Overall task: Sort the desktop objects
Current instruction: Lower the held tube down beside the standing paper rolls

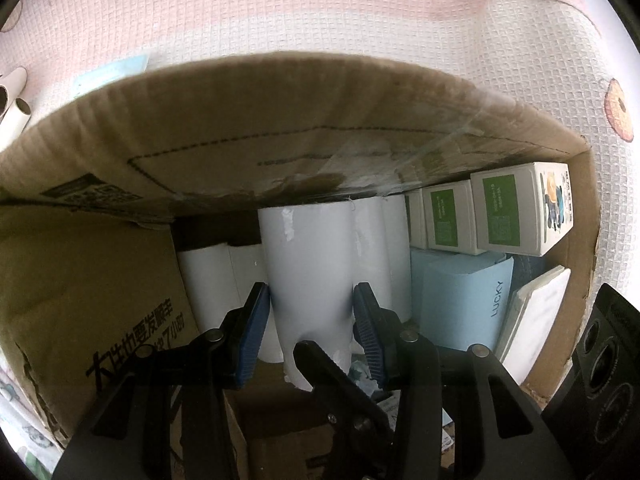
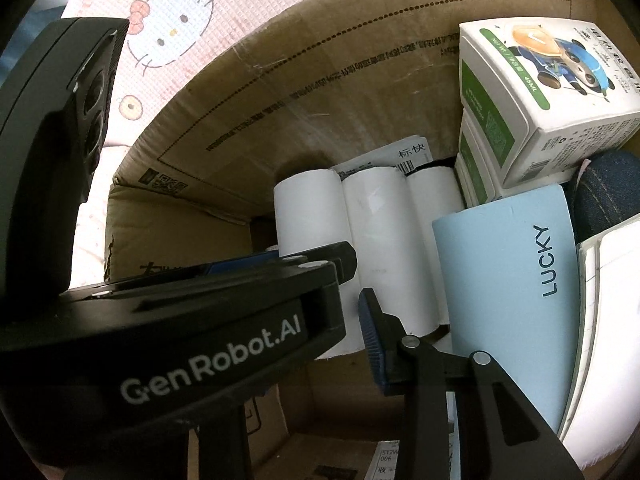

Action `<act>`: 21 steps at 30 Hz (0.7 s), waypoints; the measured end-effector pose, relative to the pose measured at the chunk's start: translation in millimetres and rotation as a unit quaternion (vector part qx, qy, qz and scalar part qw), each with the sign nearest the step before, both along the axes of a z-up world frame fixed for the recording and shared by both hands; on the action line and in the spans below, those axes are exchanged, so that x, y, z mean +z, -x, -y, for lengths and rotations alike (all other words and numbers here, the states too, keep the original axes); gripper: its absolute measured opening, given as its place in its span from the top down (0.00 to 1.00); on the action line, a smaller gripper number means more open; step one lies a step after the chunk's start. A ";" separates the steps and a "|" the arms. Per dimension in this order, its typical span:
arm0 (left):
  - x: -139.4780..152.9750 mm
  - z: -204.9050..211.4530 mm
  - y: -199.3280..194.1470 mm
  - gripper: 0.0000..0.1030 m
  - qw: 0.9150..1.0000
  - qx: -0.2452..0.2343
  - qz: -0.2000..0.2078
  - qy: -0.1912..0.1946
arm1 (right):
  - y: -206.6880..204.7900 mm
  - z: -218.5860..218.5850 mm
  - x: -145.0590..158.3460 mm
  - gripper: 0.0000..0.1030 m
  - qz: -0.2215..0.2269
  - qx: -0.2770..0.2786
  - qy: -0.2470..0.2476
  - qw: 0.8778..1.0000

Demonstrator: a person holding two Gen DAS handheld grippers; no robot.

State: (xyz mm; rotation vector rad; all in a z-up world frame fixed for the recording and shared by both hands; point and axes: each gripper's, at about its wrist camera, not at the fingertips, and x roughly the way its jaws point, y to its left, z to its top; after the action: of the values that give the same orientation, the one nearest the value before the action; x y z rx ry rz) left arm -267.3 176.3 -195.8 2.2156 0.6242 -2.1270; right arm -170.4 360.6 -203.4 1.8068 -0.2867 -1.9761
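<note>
Left gripper [image 1: 310, 320]: clamped on a white paper tube [image 1: 308, 272], lowering it into the brown cardboard box [image 1: 248, 128] beside other tubes, judged to group like items.
Right gripper [image 2: 352, 276]: jaws apart, nothing between them, hovering alongside.
Light-blue LUCKY box [image 2: 516, 280]: stacked at right.

It looks like a home, likely a bedroom or a child's room. A pink-and-white waffle-textured cloth [image 1: 320, 12] printed with a cartoon cat [image 2: 176, 20] and doughnuts covers the surface, and on it stands a reused shipping carton [image 1: 280, 128] packed with white paper rolls [image 1: 308, 264] and small product boxes [image 1: 516, 208].
</note>
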 end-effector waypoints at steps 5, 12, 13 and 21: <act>-8.2 -3.7 6.2 0.55 0.999 -0.018 0.023 0.035 | -8.1 -5.2 8.2 0.68 -0.017 0.005 -0.044 0.999; -10.0 -6.2 11.2 0.55 0.998 -0.017 0.026 0.047 | -26.2 -28.2 31.4 0.68 -0.048 0.010 -0.070 0.996; -9.5 -6.6 11.4 0.55 0.998 -0.018 0.025 0.048 | -28.2 -30.4 32.5 0.68 -0.053 0.012 -0.081 0.995; 0.4 -11.1 11.9 0.50 0.998 -0.039 0.021 0.035 | -41.7 -38.4 25.5 0.68 -0.053 0.033 -0.122 0.991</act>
State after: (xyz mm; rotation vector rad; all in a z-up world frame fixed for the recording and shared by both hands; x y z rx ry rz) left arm -279.2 187.3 -195.4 2.2780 0.4617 -2.0952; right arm -128.6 399.0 -177.9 1.8208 0.0504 -2.1260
